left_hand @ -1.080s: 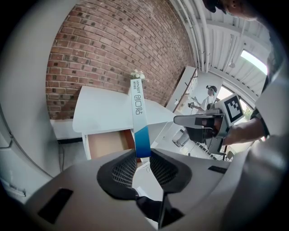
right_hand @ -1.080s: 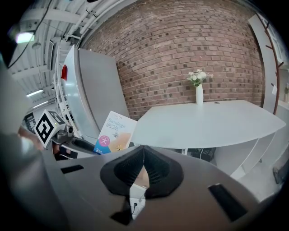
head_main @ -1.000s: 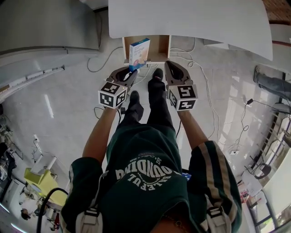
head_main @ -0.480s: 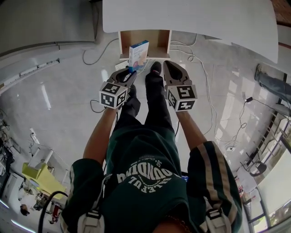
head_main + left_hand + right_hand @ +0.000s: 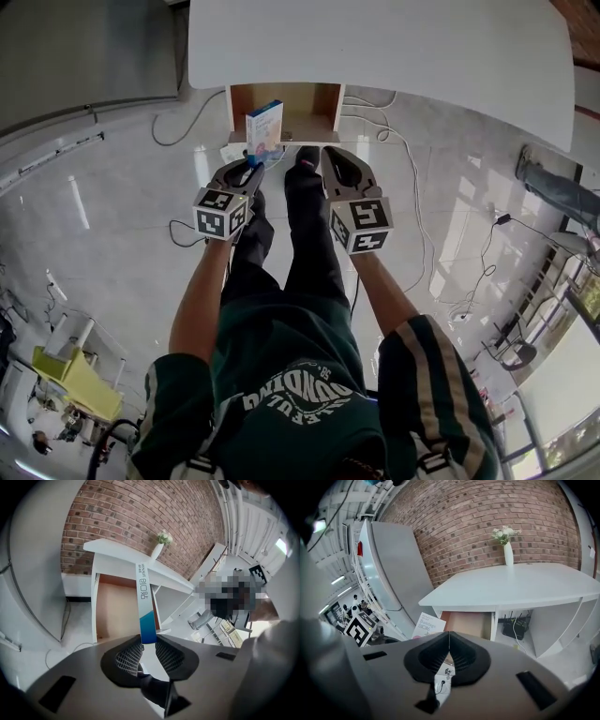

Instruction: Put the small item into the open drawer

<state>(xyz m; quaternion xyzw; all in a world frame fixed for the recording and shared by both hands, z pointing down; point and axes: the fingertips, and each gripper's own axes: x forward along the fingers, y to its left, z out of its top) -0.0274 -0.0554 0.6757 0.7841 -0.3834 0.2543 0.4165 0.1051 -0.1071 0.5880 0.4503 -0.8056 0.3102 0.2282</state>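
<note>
— What is the left gripper (image 5: 251, 167) doing?
— It is pinching the lower end of the small box (image 5: 264, 127) between its pads, with the jaws standing part way apart and the box rising upright above them
— And the right gripper (image 5: 330, 153)?
— It is carrying nothing, and its jaws are pressing together. Both grippers are pointing forward and down, side by side, with the left forearm (image 5: 201, 292) and right forearm (image 5: 382, 289) reaching out ahead of the torso

Drawer (image 5: 309, 111) stands open on top, with bare wood showing right of the box (image 5: 264, 127). The table (image 5: 375, 42) edge overhangs its rear and side walls bound it. The right gripper (image 5: 330, 155), jaws together, sits near the front edge.
</note>
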